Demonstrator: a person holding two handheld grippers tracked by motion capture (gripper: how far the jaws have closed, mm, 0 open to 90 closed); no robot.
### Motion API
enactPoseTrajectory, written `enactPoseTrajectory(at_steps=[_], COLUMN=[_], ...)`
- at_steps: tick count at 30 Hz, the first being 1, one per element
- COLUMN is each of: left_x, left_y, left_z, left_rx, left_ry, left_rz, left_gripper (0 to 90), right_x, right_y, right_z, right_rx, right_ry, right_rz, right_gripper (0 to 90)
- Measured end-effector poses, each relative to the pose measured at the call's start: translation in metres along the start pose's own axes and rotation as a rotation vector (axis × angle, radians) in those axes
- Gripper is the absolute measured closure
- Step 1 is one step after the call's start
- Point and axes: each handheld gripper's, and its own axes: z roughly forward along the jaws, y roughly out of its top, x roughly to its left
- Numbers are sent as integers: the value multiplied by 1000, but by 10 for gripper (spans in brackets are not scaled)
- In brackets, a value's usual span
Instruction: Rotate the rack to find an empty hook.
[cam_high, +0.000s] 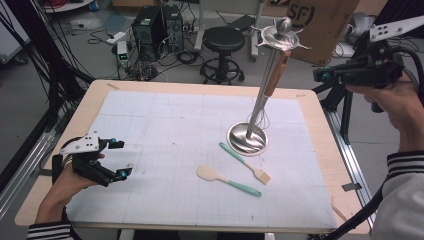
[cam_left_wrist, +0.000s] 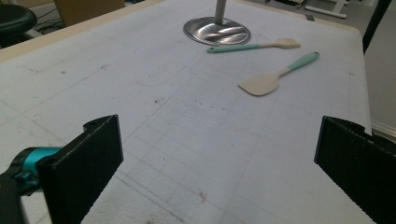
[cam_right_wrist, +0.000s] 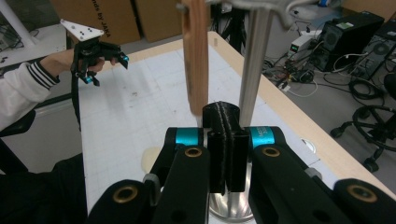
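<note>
— Wooden table (cam_high: 320, 150) under a white gridded mat (cam_high: 165, 150), with cables, computer cases and a black stool on the floor behind. Found the whisk?

— Hung on the steel stand (cam_high: 248, 137), close against its pole. Had a pale wooden handle up under the stand's hooked top, and thin wire loops down just above the stand's round base.

— And the right gripper (cam_high: 320, 75)?

— Held high, to the right of the stand's top and apart from it. Pinched its pads flat together, with nothing caught between them.

— Saw that from above?

— No, too small there. Showed plainly in the right gripper view, with whisk (cam_right_wrist: 195, 56) and pole rising just beyond the closed pads.

— Left gripper (cam_high: 121, 159)?

— Sat well left of the stand, near the mat's front corner. Spread its fingers (cam_left_wrist: 88, 158) wide over bare mat.

— Anything else?

— Lay just in front of the stand's base: a green-handled brush (cam_high: 245, 162), then a green-handled spatula (cam_high: 227, 180) nearer the person. Looked clearest in the left gripper view, bristles and blade alike; gave the right gripper view no more than an edge of the spatula's pale blade.
</note>
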Motion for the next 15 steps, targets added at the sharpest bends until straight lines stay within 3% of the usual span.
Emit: enactPoseTrajectory(at_steps=[8,15], left_x=[0,2], left_y=[-1,-4], left_z=[-1,-4], left_rx=[4,8], left_ry=[3,12], left_rz=[-4,-10], left_gripper=[17,17], right_x=[-11,-18], right_y=[16,22], right_z=[-10,-8], right_rx=[5,7], right_ry=[-34,-43], right_rz=[-11,-5], right_gripper=[891,891])
